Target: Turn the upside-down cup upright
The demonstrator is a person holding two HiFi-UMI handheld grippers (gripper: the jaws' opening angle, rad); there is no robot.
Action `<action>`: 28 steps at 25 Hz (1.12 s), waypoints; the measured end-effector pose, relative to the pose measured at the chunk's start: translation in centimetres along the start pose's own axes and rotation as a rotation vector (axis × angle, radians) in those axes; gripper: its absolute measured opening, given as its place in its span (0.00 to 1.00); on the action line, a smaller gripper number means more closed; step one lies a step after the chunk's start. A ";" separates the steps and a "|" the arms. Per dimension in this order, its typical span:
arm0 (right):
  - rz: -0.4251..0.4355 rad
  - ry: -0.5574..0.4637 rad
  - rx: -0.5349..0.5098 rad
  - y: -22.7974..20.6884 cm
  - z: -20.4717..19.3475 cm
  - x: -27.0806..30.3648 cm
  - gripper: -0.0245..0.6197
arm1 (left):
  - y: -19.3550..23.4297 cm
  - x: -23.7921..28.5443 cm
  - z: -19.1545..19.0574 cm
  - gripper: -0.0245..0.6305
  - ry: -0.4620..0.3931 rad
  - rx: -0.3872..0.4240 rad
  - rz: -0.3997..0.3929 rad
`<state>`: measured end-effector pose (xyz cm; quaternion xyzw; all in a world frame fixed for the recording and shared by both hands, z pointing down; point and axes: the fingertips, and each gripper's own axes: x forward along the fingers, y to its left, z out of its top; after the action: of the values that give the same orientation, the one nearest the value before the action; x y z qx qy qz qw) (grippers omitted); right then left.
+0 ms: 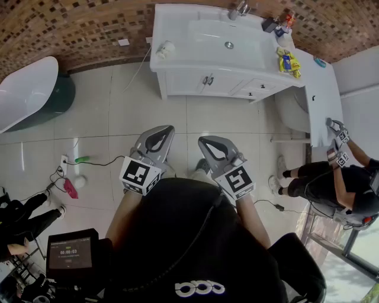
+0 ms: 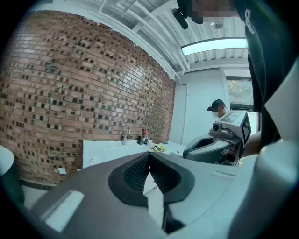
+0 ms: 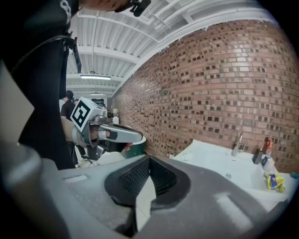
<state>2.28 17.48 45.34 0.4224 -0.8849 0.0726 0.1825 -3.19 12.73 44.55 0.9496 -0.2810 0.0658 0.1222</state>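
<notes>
A small white object, possibly the cup, sits on the left end of the white vanity counter; it also shows in the right gripper view. It is too small to tell which way up it stands. My left gripper and right gripper hang side by side over the tiled floor, well short of the vanity. Both are shut with nothing between the jaws, as the left gripper view and right gripper view show.
The counter holds a sink with a faucet, dark bottles and a yellow packet. A bathtub lies far left. Another person with grippers stands at the right. Cables and a green item lie on the floor.
</notes>
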 end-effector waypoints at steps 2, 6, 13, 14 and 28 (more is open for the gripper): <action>-0.007 0.008 -0.026 0.7 0.3 1.0 0.03 | 1.8 -1.1 -0.2 0.06 -0.002 0.015 0.018; -0.025 0.007 -0.021 1.8 -0.6 2.7 0.03 | 3.7 -2.9 -1.0 0.06 -0.002 0.028 0.028; -0.032 0.101 -0.095 4.6 2.2 8.9 0.03 | 8.6 -5.6 -0.4 0.06 0.003 -0.007 -0.015; -0.035 0.112 -0.102 4.9 2.3 9.4 0.03 | 8.8 -5.8 -0.4 0.06 0.002 -0.013 -0.025; -0.052 0.147 -0.063 0.7 1.7 12.6 0.07 | 10.6 -3.4 -0.6 0.06 0.008 -0.059 -0.033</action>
<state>-5.99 8.38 48.62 0.4327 -0.8597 0.0707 0.2620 -11.94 6.05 46.56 0.9498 -0.2666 0.0590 0.1524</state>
